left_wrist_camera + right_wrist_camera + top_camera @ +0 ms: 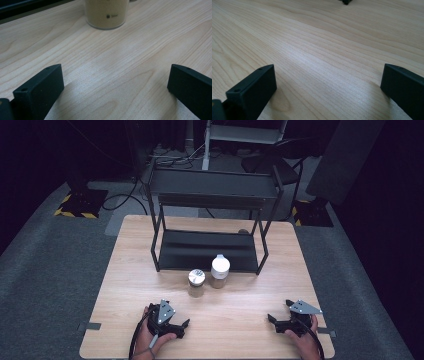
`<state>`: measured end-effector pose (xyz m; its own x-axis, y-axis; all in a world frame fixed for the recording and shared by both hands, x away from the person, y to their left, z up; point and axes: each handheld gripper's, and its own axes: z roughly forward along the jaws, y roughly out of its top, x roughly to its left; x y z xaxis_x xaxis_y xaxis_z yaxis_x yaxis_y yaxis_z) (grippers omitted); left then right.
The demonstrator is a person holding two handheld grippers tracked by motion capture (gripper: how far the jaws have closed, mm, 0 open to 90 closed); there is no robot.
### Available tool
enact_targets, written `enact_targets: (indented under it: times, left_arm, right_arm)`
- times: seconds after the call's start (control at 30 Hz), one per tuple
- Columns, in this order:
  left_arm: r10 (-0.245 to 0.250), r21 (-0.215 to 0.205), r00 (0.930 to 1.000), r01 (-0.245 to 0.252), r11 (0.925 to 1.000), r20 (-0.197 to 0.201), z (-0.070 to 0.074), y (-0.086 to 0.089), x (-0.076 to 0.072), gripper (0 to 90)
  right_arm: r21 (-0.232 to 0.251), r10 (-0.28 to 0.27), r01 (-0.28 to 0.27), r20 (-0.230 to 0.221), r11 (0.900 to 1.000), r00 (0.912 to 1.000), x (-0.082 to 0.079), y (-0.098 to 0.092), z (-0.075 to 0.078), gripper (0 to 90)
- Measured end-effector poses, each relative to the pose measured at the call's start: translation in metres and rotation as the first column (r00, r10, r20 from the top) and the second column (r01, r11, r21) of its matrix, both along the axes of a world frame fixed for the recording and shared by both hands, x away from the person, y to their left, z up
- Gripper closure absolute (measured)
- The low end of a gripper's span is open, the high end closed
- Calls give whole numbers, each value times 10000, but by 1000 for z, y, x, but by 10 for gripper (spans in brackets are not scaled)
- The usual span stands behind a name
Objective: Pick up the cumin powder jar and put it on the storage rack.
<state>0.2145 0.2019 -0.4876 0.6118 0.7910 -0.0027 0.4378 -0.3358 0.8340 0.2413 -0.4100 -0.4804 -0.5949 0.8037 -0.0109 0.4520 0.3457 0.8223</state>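
Observation:
Two small jars stand on the wooden table (240,305) just in front of a black two-tier rack (212,225). The left jar (196,283) has a silvery lid and tan contents; the right jar (220,271) has a white lid. My left gripper (182,327) rests near the table's front edge, held by a hand, open, with nothing between its jaws. In the left gripper view (115,82) the base of the tan jar (107,13) stands ahead on the wood. My right gripper (274,320) rests at the front right, open (328,83) over bare wood.
The rack's lower shelf (207,251) and upper shelf (212,187) hold nothing I can see. Grey carpet surrounds the table. Cables, black stand bases and a chair sit behind it in the dark. Tape tabs mark the table's front corners.

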Motion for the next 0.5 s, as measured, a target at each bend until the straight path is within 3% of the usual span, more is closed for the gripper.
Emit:
enact_targets:
  times: [0.5]
  left_arm:
    - [18, 9, 10000, -18, 10000, -4, 0, 0, 0, 3]
  right_arm:
    - [-4, -35, 35, 2, 10000, 10000, -1, 1, 0, 1]
